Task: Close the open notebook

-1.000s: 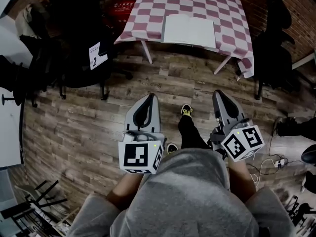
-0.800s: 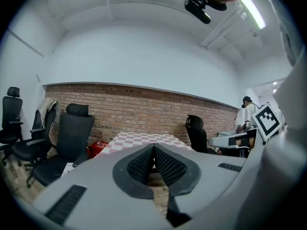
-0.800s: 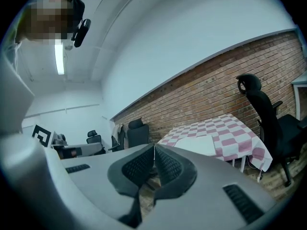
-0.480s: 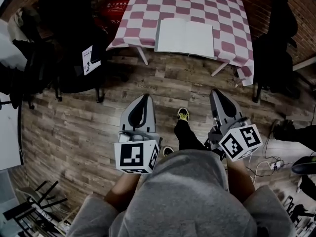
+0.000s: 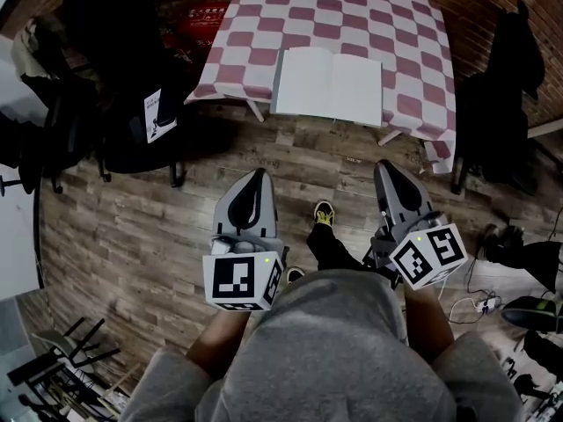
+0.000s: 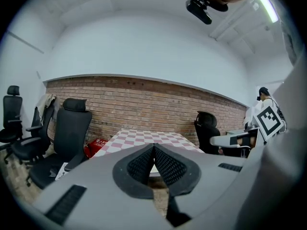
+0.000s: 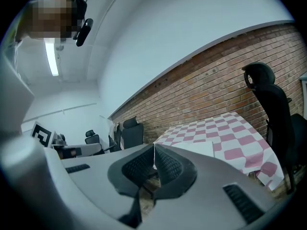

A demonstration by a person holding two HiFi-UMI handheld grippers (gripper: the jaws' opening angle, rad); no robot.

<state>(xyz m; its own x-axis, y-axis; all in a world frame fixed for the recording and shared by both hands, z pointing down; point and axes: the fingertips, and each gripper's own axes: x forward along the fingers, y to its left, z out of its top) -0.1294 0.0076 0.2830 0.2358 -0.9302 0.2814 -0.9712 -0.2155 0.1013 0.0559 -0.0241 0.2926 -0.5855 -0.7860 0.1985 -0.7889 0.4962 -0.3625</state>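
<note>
Nearest, short of the checked-cloth table [image 5: 352, 16], the left gripper [image 5: 257, 176] and right gripper [image 5: 388, 169] hang over the wood-plank floor [image 5: 132, 227], each with its jaws pressed together on nothing. The open notebook [image 5: 328, 86] lies flat at the table's near edge. A black office chair [image 5: 123, 77] stands left of the table, and a brick wall [image 6: 144, 99] runs behind it.

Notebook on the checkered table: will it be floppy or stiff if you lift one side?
The open notebook lies flat and looks thin, so a lifted half would probably bend and feel light. It rests on a checkered tablecloth, near the front edge, so a push might slide it or bunch the cloth.
</note>
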